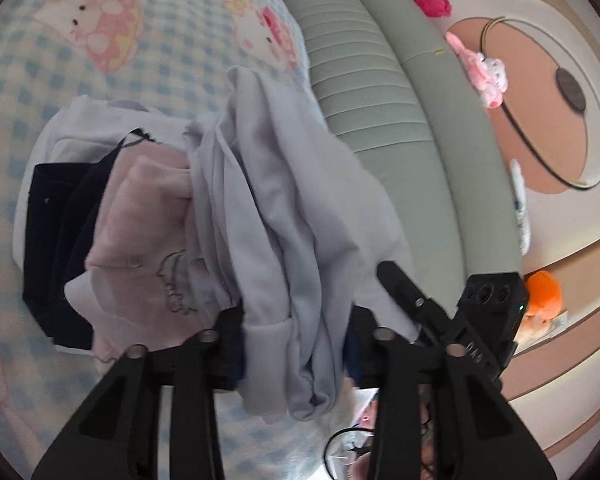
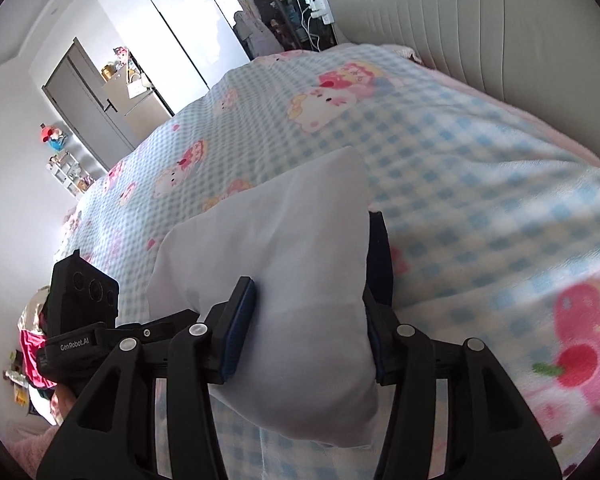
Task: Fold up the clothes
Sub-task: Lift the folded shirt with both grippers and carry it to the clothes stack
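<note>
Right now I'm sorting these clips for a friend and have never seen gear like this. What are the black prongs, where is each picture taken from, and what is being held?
The black prongs are two-finger grippers that a person holds, one per hand. Each carries a wide-angle camera looking forward along its fingers, so there are two pictures.

In the left hand's view, the left gripper has bunched pale lavender cloth between its fingers. Beside it lie a pink garment and a dark navy one.

In the right hand's view, the right gripper has pale cloth between its blue pads.

Everything sits on a bed with a blue checked cartoon blanket, next to a padded headboard.
</note>
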### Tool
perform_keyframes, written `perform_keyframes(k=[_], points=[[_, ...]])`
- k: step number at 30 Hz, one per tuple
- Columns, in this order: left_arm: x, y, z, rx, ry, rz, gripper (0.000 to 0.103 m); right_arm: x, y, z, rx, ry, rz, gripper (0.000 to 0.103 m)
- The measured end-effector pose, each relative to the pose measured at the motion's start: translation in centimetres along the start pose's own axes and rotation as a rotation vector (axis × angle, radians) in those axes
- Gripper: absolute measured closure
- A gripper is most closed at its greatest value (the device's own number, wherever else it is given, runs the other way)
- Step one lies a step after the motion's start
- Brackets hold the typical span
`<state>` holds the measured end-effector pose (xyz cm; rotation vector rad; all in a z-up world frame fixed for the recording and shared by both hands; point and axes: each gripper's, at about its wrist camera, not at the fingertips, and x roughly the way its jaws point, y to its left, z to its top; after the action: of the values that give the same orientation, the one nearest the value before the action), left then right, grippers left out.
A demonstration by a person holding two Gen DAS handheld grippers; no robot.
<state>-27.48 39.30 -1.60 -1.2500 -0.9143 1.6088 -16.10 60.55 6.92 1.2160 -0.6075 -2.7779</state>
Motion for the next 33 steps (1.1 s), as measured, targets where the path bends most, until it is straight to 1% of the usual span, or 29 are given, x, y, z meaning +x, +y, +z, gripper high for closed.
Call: perform_keyframes(k=[2,4,6,9,13,16,19,22,24,26,27,28,31,32,33], points=[[-0.3,-0.6,0.6,-0.010,-0.010,-0.029,0.076,-0.7,0.8,0.3,-0.017,-0.014,0.016,0.059],[-1.1,-1.3,1.0,-0.010,-0.025,-0.052,0.076,-1.5,1.5,0.7,-0.019,-0.028,0.045,0.060],[-2.5,-2.3,1.3,0.004,-0.048,-0.068,0.076,-2.0,2.3,1.1,-0.012,-0.037,0.084,0.061],[-5.2,-4.1,1.8,0.054,-0.089,-0.069,0.076,-2.2,3.8,1.7,0.002,-0.042,0.153,0.061],[-8.7,-6.2,3.3,0.135,-0.143,-0.019,0.076,-2.3,6.6,2.2,-0.006,-0.049,0.236,0.061],[-11.6,-6.7,3.9,0.159,-0.184,-0.001,0.076,-2.4,9.2,2.4,-0.018,-0.054,0.296,0.061],[-14.3,-6.9,4.3,0.173,-0.213,0.018,0.076,-2.1,11.5,2.5,-0.052,-0.068,0.336,0.061],[-15.6,-6.4,4.6,0.172,-0.221,0.065,0.076,-1.6,13.5,2.4,-0.077,-0.072,0.365,0.061],[-15.4,-5.6,4.7,0.165,-0.208,0.083,0.076,-0.5,13.5,1.9,-0.060,-0.055,0.346,0.061],[-13.7,-4.2,4.6,0.160,-0.176,0.115,0.076,0.3,12.6,1.2,-0.065,-0.048,0.292,0.061],[-12.2,-3.8,4.6,0.168,-0.148,0.153,0.076,0.7,12.1,0.8,-0.070,-0.045,0.262,0.061],[-10.3,-3.4,4.5,0.186,-0.125,0.188,0.076,0.8,11.7,0.6,-0.093,-0.045,0.216,0.061],[-5.0,-1.5,3.7,0.195,-0.063,0.189,0.076,0.9,10.4,0.1,-0.177,-0.041,0.044,0.054],[-3.4,-0.7,3.7,0.178,-0.045,0.187,0.076,1.0,9.6,0.1,-0.181,-0.024,-0.010,0.053],[-2.3,0.3,3.6,0.155,-0.031,0.182,0.076,1.1,8.3,0.3,-0.159,-0.004,-0.050,0.053]])
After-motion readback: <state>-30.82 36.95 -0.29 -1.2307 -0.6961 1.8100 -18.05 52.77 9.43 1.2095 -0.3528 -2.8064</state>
